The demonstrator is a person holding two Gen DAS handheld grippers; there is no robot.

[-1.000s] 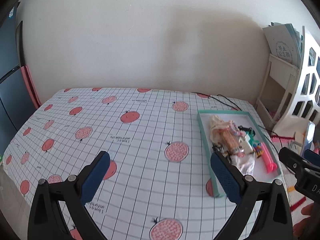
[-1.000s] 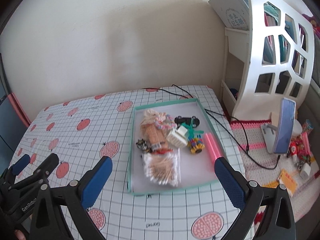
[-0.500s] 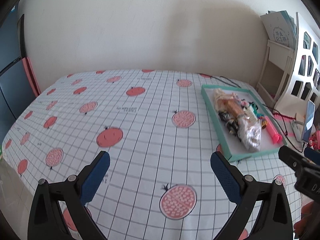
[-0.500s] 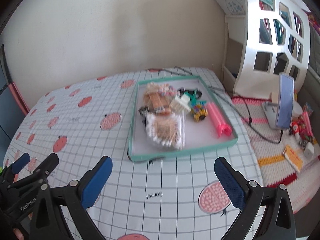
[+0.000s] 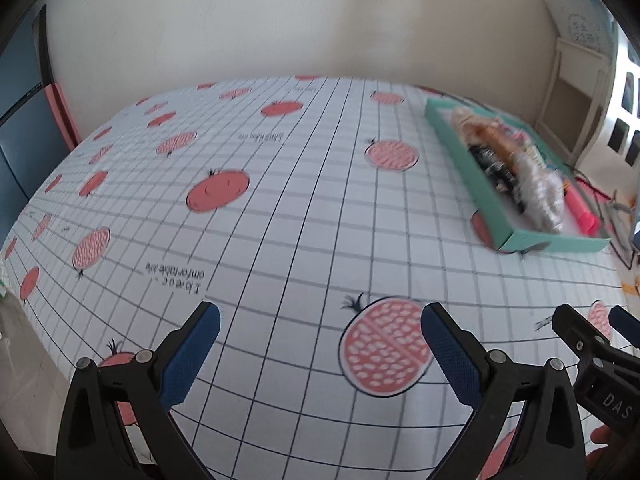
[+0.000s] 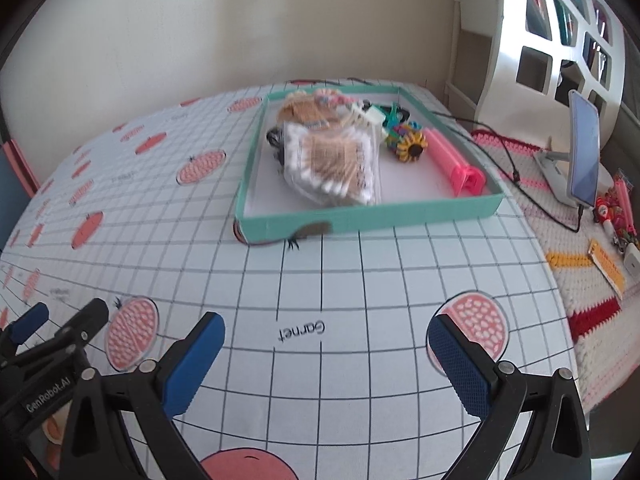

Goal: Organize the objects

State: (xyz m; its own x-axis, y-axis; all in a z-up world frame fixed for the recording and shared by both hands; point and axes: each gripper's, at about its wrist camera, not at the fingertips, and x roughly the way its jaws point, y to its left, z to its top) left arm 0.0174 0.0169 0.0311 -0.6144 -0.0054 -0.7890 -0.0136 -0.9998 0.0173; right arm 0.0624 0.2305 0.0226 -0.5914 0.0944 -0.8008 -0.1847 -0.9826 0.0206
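A shallow teal tray [image 6: 360, 218] [image 5: 460, 152] sits on the pomegranate-print tablecloth at the far right of the table. In it lie a clear bag of cotton swabs [image 6: 334, 160], a sunflower-shaped toy [image 6: 412, 146], a pink tube [image 6: 454, 160] and several smaller bits behind them. My right gripper [image 6: 326, 342] hovers open over the cloth, short of the tray's near wall, holding nothing. My left gripper [image 5: 320, 332] is open too, low over the cloth to the left of the tray. Each gripper shows at the edge of the other's view.
A white lattice shelf unit [image 6: 560, 32] stands at the right by the wall. A phone on a stand [image 6: 584, 152] with a black cable, and small items on a knitted mat [image 6: 580, 280], lie right of the table. The cloth [image 5: 240, 220] left of the tray is bare.
Both grippers have dropped lower and come closer to the table surface, so the tray now looks flatter and farther up in both views. Both stay open and empty.
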